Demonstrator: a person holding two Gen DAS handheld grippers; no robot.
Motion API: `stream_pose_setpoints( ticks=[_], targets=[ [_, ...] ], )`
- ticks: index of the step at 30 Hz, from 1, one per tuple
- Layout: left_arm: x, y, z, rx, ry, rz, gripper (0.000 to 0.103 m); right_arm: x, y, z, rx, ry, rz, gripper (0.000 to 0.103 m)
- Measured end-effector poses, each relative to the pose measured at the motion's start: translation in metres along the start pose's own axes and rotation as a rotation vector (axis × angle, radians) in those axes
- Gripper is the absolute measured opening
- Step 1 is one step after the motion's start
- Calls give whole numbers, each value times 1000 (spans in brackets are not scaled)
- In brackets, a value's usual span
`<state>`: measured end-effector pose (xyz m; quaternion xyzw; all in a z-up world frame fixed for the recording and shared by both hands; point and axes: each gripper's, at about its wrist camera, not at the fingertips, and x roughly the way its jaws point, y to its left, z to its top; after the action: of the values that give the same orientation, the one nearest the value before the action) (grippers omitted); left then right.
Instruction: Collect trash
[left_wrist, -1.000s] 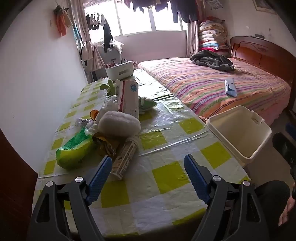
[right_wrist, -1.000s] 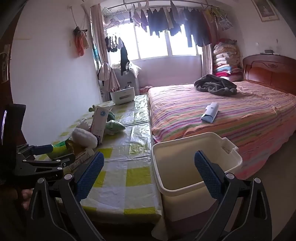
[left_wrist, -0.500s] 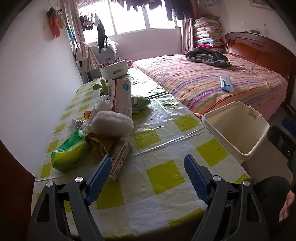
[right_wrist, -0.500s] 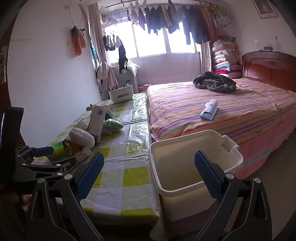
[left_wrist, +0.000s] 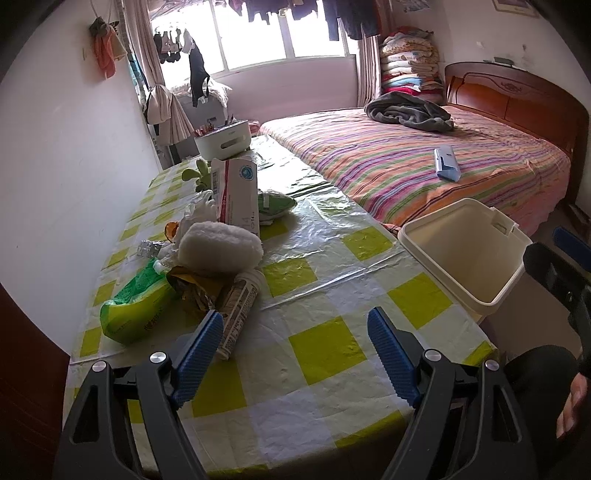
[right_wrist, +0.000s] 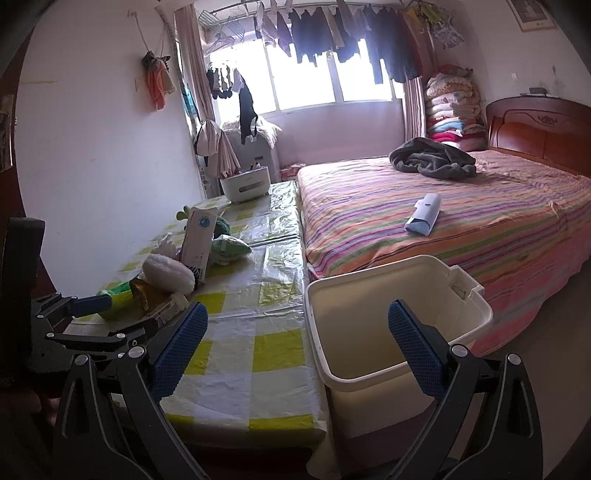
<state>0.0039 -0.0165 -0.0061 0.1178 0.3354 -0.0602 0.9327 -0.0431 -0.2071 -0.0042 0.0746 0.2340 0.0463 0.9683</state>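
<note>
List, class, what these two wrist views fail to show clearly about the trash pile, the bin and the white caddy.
- Trash pile: in the left wrist view the fluffy white pad covers items beneath it; the small silvery piece is too small to identify.
- Bin: in the right wrist view its near wall hides the floor inside.
- White caddy: its contents are too far off in both views.

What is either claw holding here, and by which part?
Nothing. The left claw and right claw are both open and empty; the trash pile lies untouched on the table.
</note>
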Motion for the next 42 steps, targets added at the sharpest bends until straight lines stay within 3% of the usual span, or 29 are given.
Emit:
stream_pose_setpoints(
  ticks=[42],
  targets=[
    [-12,17,-12,-21,-8,-7,78,-2,19,-1,-24,22,13,97]
  ],
)
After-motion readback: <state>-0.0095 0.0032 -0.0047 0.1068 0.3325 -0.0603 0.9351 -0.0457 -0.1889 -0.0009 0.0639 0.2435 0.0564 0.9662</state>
